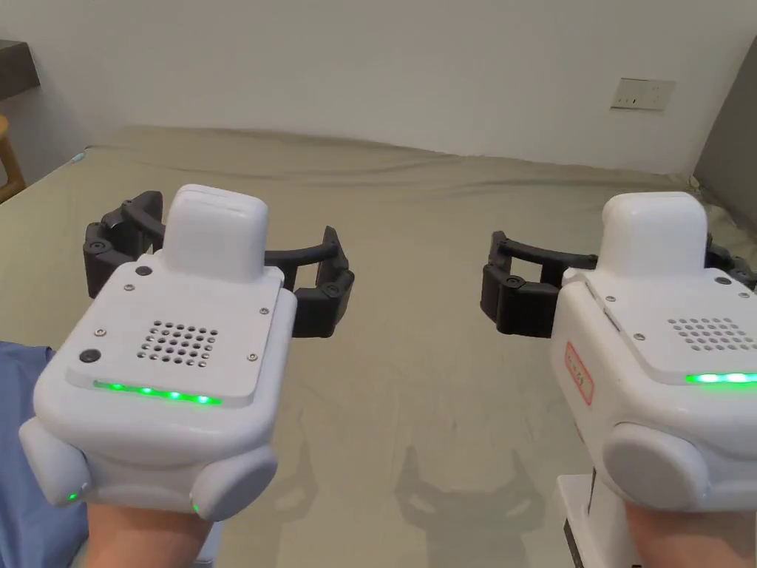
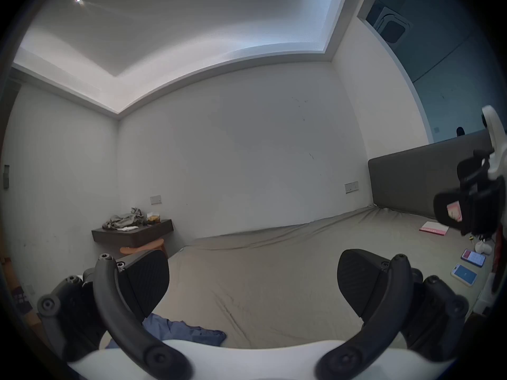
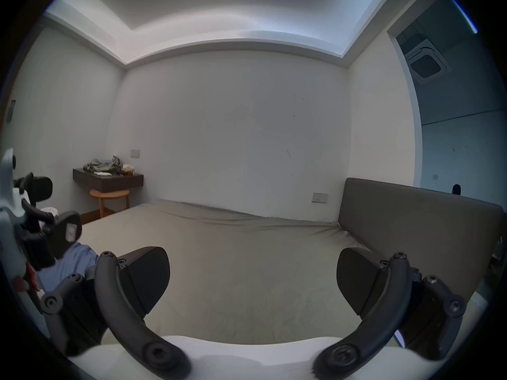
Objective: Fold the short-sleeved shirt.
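A blue shirt [image 1: 22, 444] lies crumpled at the near left of the bed, partly cut off by the picture's edge. It is also in the left gripper view [image 2: 181, 331] under the left jaw, and in the right gripper view [image 3: 74, 260]. My left gripper [image 1: 222, 270] hovers above the olive sheet [image 1: 414, 370], just right of the shirt, open and empty [image 2: 252, 281]. My right gripper [image 1: 625, 281] is held level with it to the right, also open with nothing between its jaws [image 3: 252, 281]. Neither touches the shirt.
A grey headboard [image 3: 411, 221] borders the bed's right side. Two phones [image 2: 463, 275] and a pink booklet [image 2: 433, 228] lie near it. A dark wall shelf [image 2: 131, 232] with bunched cloth and a wooden stool [image 3: 109, 196] stand past the far left corner.
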